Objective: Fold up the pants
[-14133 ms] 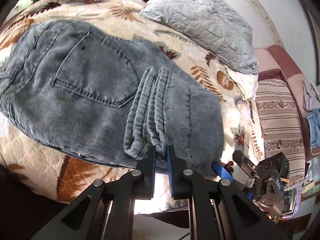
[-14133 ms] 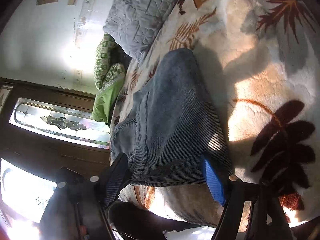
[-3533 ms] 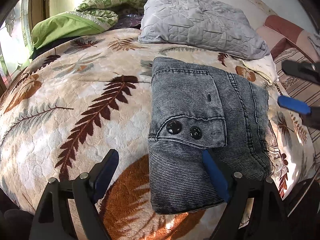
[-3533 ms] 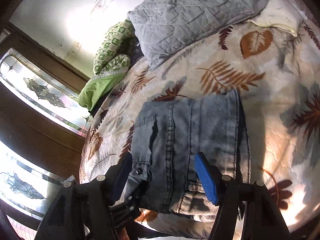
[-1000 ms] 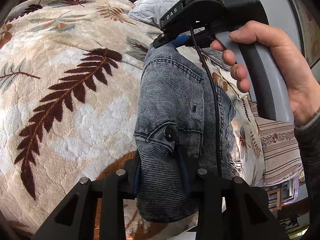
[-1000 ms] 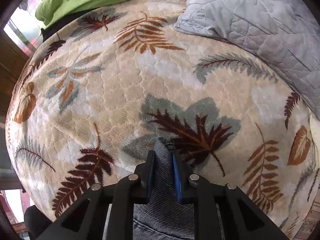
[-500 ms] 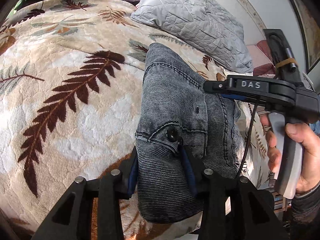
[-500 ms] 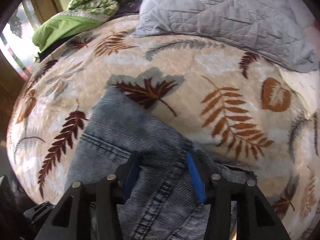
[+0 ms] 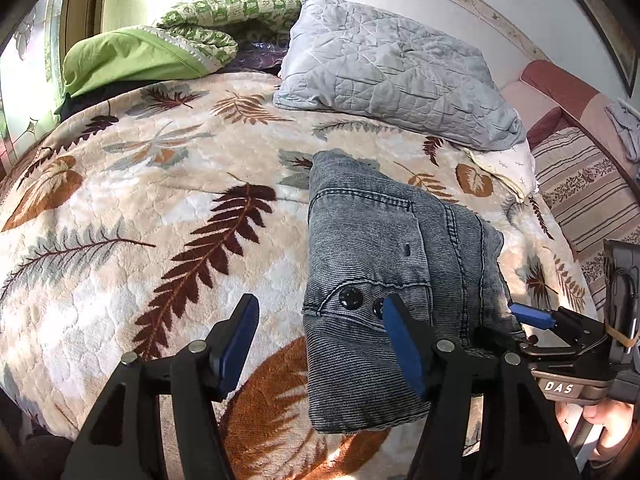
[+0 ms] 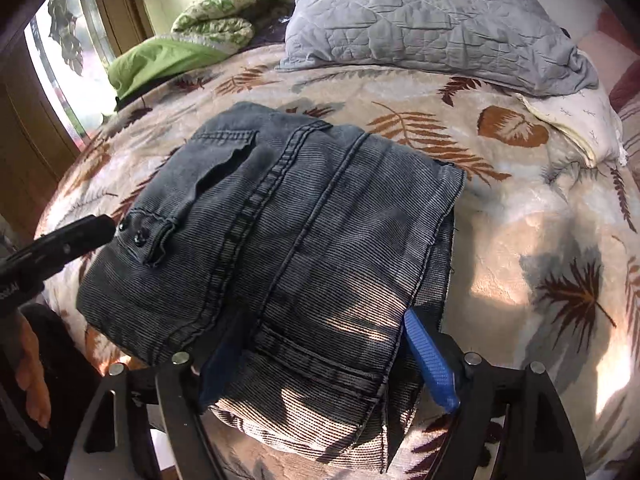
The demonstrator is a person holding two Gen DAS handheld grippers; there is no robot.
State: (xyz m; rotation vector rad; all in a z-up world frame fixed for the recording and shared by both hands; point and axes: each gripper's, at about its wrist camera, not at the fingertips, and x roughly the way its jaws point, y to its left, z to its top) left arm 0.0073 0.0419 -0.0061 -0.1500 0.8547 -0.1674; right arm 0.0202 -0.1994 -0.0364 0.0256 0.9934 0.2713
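The dark grey corduroy pants [image 9: 384, 272] lie folded into a compact block on the leaf-print blanket [image 9: 140, 208], two black buttons facing up. My left gripper [image 9: 320, 340] is open at the block's near left corner, gripping nothing. The other gripper shows at the right of this view [image 9: 536, 320]. In the right wrist view the pants [image 10: 288, 220] fill the middle. My right gripper [image 10: 320, 368] is open, its jaws straddling the near edge of the folded block. The left gripper's black finger [image 10: 60, 240] shows at the left edge.
A grey quilted pillow [image 9: 392, 76] lies at the head of the bed, also in the right wrist view [image 10: 432, 16]. Green bedding [image 9: 136, 56] is piled at the back left. A striped cushion [image 9: 584, 188] lies at the right. A window is at the left.
My left gripper has opened, let go of the pants corner and drawn back. My right gripper has opened wider and moved from the far end to the block's near right edge.
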